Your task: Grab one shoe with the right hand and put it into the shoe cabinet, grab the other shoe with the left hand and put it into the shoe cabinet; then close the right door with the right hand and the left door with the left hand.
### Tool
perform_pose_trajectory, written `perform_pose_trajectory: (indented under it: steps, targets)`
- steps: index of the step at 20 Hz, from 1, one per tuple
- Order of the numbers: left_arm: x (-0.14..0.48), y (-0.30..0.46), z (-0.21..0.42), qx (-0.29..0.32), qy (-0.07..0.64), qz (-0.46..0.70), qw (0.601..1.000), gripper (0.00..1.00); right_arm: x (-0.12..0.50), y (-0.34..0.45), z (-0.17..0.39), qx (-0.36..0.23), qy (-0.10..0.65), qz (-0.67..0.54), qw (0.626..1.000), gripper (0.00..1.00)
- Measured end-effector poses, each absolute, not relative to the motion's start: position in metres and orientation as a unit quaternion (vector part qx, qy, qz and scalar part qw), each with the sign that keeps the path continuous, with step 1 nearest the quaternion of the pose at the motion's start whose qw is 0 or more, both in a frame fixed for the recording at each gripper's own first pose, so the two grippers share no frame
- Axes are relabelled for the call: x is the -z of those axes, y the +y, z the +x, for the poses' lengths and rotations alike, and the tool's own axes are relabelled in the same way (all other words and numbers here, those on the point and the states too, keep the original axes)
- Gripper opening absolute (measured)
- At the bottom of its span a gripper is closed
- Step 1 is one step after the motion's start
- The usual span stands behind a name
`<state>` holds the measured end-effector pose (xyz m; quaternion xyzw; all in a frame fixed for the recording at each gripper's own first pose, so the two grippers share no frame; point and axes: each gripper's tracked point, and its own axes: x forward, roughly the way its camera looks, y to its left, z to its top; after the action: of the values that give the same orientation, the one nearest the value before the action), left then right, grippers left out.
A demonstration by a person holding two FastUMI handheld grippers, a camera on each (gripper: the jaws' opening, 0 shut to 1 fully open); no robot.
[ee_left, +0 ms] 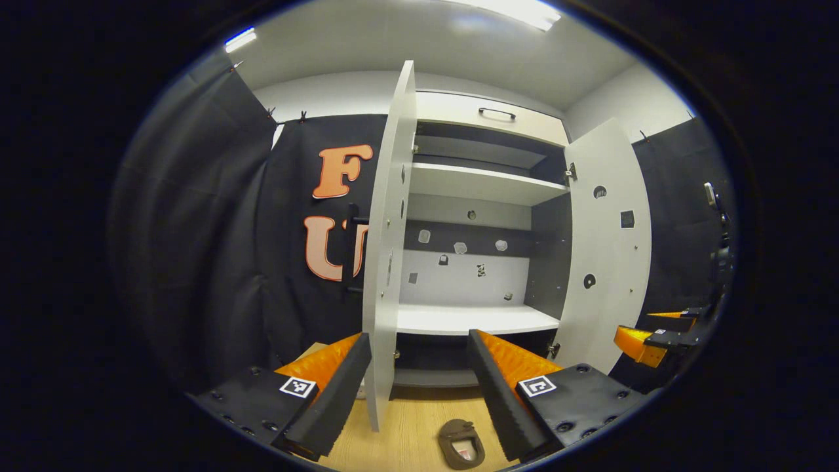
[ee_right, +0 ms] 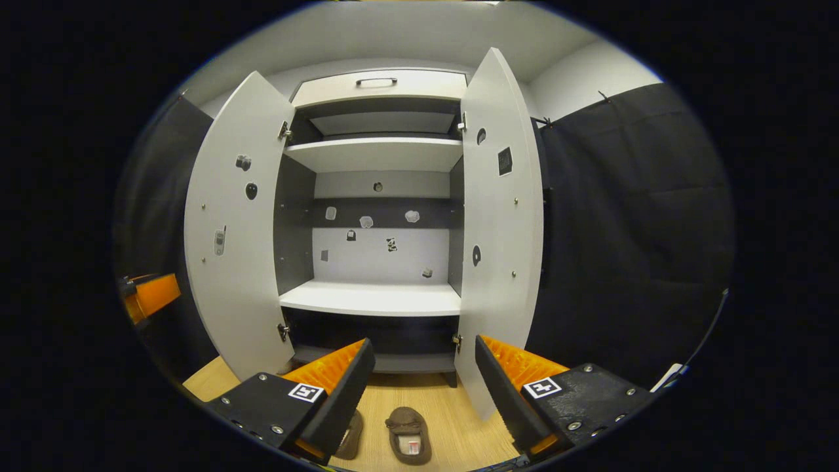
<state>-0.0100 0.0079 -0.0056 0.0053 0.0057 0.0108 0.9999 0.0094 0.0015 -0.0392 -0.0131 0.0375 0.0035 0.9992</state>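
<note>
Both the left gripper (ee_left: 419, 387) and right gripper (ee_right: 425, 387) hung open and empty above the shoes (ee_right: 408, 434) on the floor (ee_right: 459, 419), so a careless reach risked clipping the open right door (ee_right: 501, 249)

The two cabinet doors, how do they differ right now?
In the right gripper view, the left door shows its broad inner face with a small pale item stuck at mid height; the right door looks narrower and carries a dark square patch near the top. The left door shows hinges at its right edge, the right door at its left. Both are white, swung fully open, and dotted with small dark marks.
</note>
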Motion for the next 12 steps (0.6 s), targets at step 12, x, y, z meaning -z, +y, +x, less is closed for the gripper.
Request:
perform_pose_trajectory:
  steps: [12]
  targets:
    - [0.016, 0.024, -0.022, -0.035, 0.021, 0.015, 0.999, 0.99, 0.234, 0.001, 0.036, -0.011, 0.223, 0.012, 0.975, 0.95]
